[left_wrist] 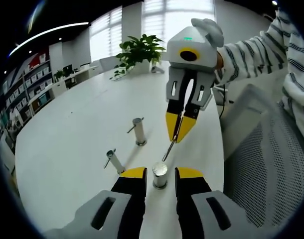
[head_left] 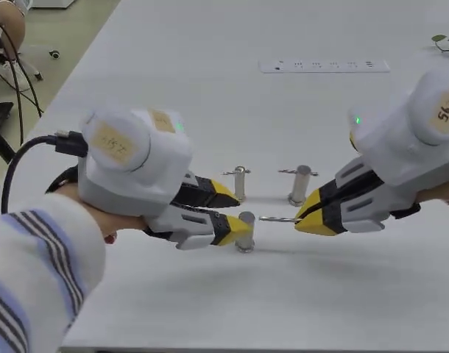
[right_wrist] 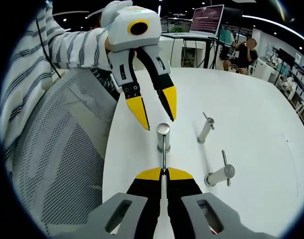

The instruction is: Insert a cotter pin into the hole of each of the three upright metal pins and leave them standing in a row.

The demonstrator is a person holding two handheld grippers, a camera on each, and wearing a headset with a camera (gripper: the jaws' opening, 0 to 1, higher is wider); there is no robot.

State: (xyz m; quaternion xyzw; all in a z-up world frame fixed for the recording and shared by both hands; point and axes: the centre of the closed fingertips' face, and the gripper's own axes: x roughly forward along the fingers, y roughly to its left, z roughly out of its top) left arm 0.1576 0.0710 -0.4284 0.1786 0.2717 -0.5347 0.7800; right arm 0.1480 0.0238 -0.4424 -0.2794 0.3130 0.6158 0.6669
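A white counter [head_left: 210, 88] fills the foreground, with a power strip [head_left: 324, 66] lying far back on it. Three metal pins stand upright on it. The two rear metal pins [head_left: 240, 182] are side by side, each with a cotter pin through its top. The front metal pin [head_left: 246, 232] stands just ahead of them, between the spread jaws of the left tongs [head_left: 238, 212], which are open around it; whether a jaw touches it I cannot tell. The right tongs [head_left: 302, 215] are closed on a cotter pin [head_left: 277, 218], held level, its free end meeting the front metal pin just below the top
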